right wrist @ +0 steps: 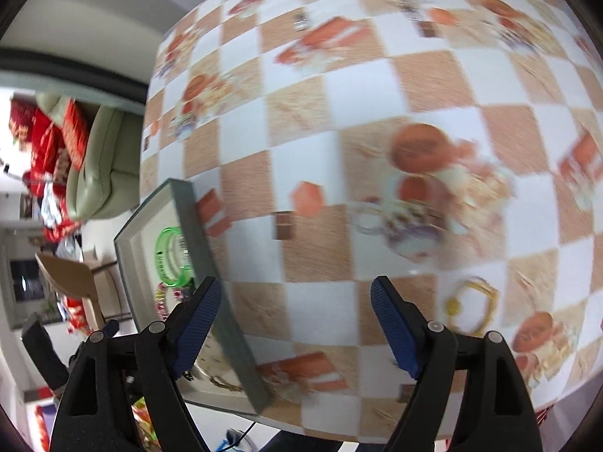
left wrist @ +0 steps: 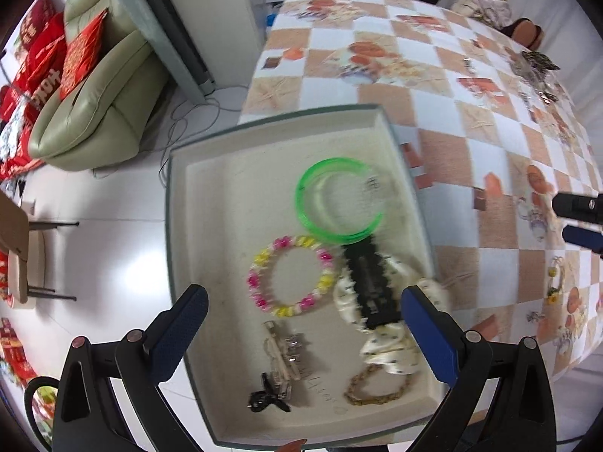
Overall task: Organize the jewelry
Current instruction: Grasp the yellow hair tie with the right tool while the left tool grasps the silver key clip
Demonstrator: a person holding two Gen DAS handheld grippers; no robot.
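A shallow grey-rimmed tray (left wrist: 177, 226) with a cream lining sits at the table's left edge. In it lie a green bangle (left wrist: 335, 203), a pink-and-yellow bead bracelet (left wrist: 290, 277), a black hair clip (left wrist: 371, 286) on a cream scrunchie (left wrist: 388, 354), a clear claw clip (left wrist: 282, 350), a small black clip (left wrist: 265, 399) and a gold chain bracelet (left wrist: 377, 386). My left gripper (left wrist: 305, 331) is open above the tray, empty. My right gripper (right wrist: 296, 324) is open and empty over the table beside the tray (right wrist: 205, 260). A yellow bracelet (right wrist: 471, 305) lies on the table to its right.
The table wears a checkered orange-and-white cloth (left wrist: 471, 120). More jewelry (left wrist: 539, 71) is piled at its far right, by a bag (left wrist: 482, 3). A green sofa (left wrist: 98, 86) with red cushions and a chair (left wrist: 22, 256) stand on the floor to the left.
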